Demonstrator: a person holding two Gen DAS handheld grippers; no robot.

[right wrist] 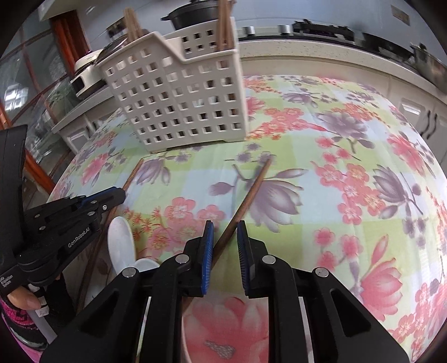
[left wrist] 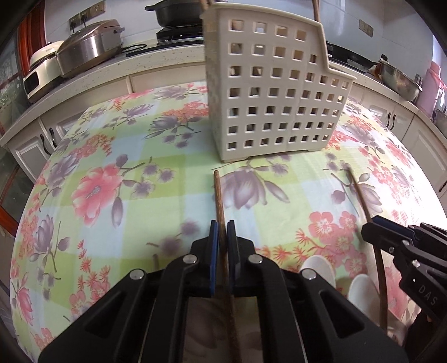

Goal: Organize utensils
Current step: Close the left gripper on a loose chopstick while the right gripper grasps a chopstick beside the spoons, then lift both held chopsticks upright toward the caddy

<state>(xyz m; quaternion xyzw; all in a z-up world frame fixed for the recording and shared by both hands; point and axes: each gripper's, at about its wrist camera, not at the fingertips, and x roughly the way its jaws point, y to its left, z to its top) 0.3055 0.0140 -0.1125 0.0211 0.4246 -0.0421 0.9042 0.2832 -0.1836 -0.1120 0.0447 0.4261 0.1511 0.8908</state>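
My left gripper point(left wrist: 222, 223) is shut on a brown chopstick point(left wrist: 217, 192) that runs up toward the beige slotted utensil holder point(left wrist: 273, 92). In the right wrist view this gripper point(right wrist: 118, 192) reaches in from the left. My right gripper point(right wrist: 225, 223) has a second chopstick point(right wrist: 251, 192) lying slantwise between its blue pads point(right wrist: 208, 245), with a gap still showing, so it is open. From the left wrist view, the right gripper point(left wrist: 373, 223) sits over that chopstick point(left wrist: 357, 192). Two white spoons point(left wrist: 318, 268) lie on the floral tablecloth between the grippers. Several chopsticks point(right wrist: 223, 28) stand in the holder point(right wrist: 178, 92).
Behind the table a counter holds a steel cooker point(left wrist: 89, 47), a black pot point(left wrist: 178, 14), a metal bowl point(left wrist: 399, 78) and a pink flask point(left wrist: 435, 83). A person's hand point(right wrist: 22, 298) grips the left tool. The tablecloth point(right wrist: 363, 167) stretches right of the holder.
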